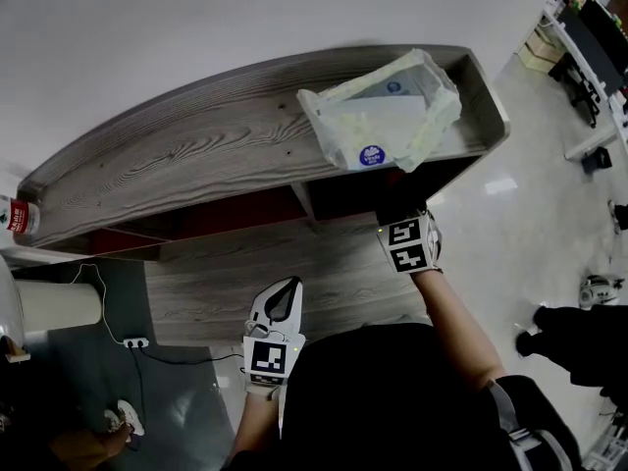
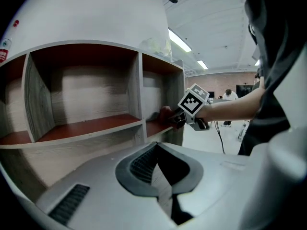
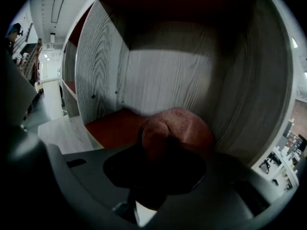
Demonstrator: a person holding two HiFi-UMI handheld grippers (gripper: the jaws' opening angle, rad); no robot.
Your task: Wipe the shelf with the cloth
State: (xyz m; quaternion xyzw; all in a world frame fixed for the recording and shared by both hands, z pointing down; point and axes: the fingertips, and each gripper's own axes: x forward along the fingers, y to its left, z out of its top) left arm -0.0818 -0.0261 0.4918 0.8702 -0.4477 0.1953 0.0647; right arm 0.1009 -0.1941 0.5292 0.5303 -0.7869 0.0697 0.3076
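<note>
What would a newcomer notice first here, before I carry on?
The crumpled plastic bag on top of the shelf, at its right end, stands out first. Below it, the right gripper is shut on a red-brown cloth inside the rightmost compartment, while the left gripper hangs back, empty.

One shelf, one cloth, one bag, one bottle. One left gripper, one right gripper.

A plain white wall stands behind; pale glossy floor spreads to the right, and long ceiling lights glow overhead.
</note>
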